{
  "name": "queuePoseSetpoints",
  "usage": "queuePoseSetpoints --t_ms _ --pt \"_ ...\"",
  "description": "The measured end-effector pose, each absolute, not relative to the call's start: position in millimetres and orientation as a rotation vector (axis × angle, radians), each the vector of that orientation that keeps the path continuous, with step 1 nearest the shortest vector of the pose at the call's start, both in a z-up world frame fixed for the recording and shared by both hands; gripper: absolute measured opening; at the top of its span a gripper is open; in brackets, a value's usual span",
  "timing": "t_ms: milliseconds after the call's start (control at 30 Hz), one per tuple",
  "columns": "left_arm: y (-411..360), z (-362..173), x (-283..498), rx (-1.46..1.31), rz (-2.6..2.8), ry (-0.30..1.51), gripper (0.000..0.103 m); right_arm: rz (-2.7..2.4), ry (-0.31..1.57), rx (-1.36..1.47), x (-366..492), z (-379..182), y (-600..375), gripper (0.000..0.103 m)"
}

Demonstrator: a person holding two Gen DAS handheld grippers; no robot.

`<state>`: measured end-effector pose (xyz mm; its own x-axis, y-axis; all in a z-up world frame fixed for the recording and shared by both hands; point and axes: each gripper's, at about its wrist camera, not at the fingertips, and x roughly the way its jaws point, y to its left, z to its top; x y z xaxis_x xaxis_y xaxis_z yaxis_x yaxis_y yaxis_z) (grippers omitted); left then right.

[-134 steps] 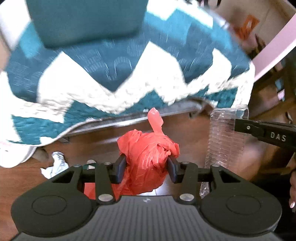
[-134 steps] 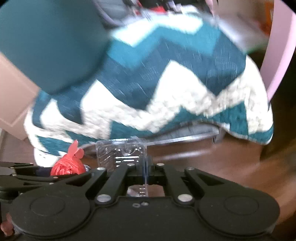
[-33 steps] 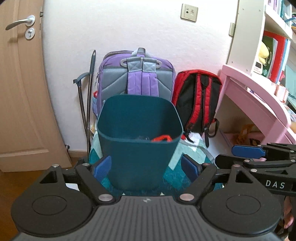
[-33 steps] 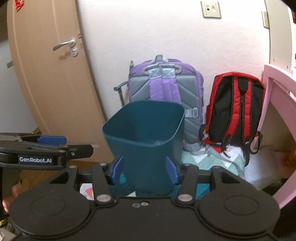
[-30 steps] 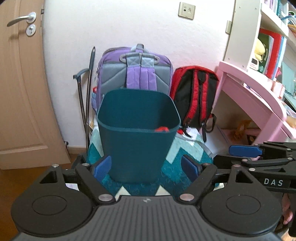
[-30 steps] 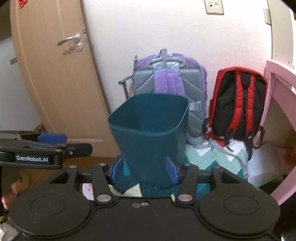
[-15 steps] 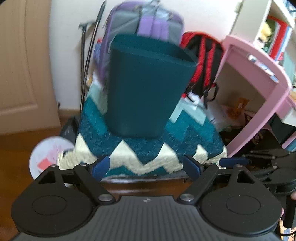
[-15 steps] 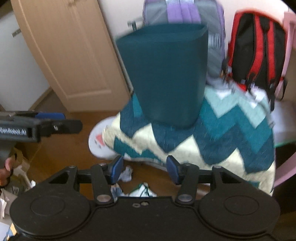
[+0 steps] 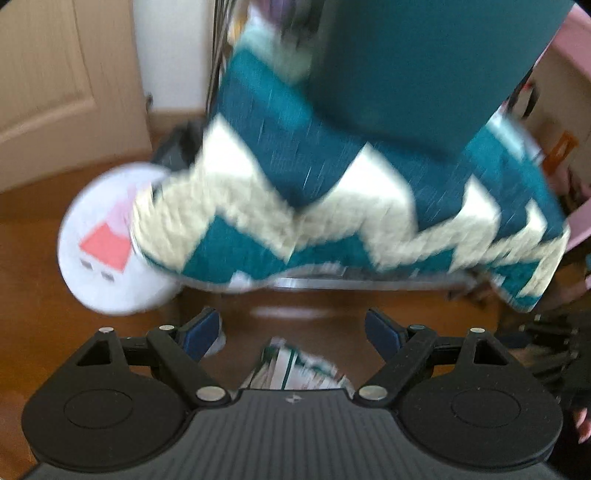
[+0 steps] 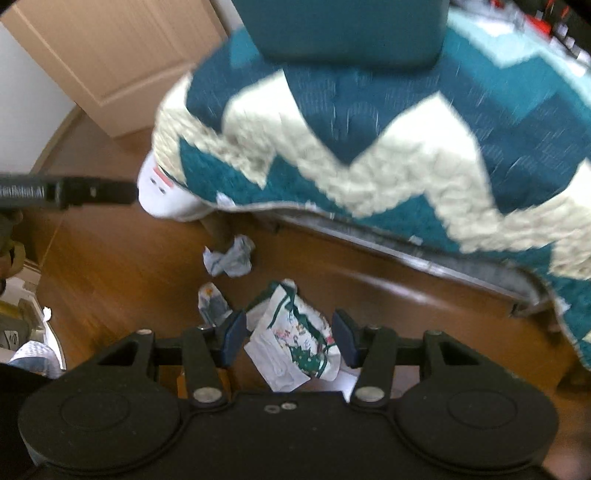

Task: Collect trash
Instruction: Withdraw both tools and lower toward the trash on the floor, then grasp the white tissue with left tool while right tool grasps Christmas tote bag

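Note:
A teal bin (image 9: 424,66) stands on a teal-and-cream zigzag blanket (image 9: 332,206); it also shows in the right wrist view (image 10: 347,29). On the wood floor lies a crumpled white wrapper with green print (image 10: 295,339), seen in the left wrist view (image 9: 295,369) too. A crumpled grey-white paper (image 10: 231,256) and a smaller scrap (image 10: 210,301) lie beside it. My left gripper (image 9: 293,332) is open and empty above the floor. My right gripper (image 10: 288,336) is open, its pads either side of the wrapper and above it.
A round white disc with a red patch (image 9: 107,251) sticks out from under the blanket's left edge. A wooden door (image 9: 55,74) stands at the left. A pink desk (image 9: 576,55) is at the right. A metal frame edge (image 10: 424,254) runs under the blanket.
Both grippers have tilted down from the bin toward the floor. The floor trash has come into view between the right gripper's pads. Both stay open and empty.

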<state>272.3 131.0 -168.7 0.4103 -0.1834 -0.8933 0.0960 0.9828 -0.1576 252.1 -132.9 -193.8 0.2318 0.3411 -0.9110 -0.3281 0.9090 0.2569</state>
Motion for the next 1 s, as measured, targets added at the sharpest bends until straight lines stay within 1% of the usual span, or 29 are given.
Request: queuePoseSetpoints --t_ms 133,433,533,800,1000 --pt "135 -232 277 -0.02 -0.172 1.234 0.086 0.428 1.334 0.007 266 -243 -125 0.051" --pt "124 -350 268 0.097 -0.319 1.392 0.086 0.432 1.484 -0.002 283 -335 -106 0.051" --pt "112 -381 259 0.163 -0.377 1.415 0.086 0.44 1.521 -0.011 288 -361 -101 0.051" --pt "77 -447 231 0.359 -0.513 1.378 0.086 0.469 1.602 -0.074 297 -427 -82 0.051" --pt "53 -486 205 0.463 -0.647 1.397 0.086 0.481 1.646 -0.094 301 -459 -74 0.051"
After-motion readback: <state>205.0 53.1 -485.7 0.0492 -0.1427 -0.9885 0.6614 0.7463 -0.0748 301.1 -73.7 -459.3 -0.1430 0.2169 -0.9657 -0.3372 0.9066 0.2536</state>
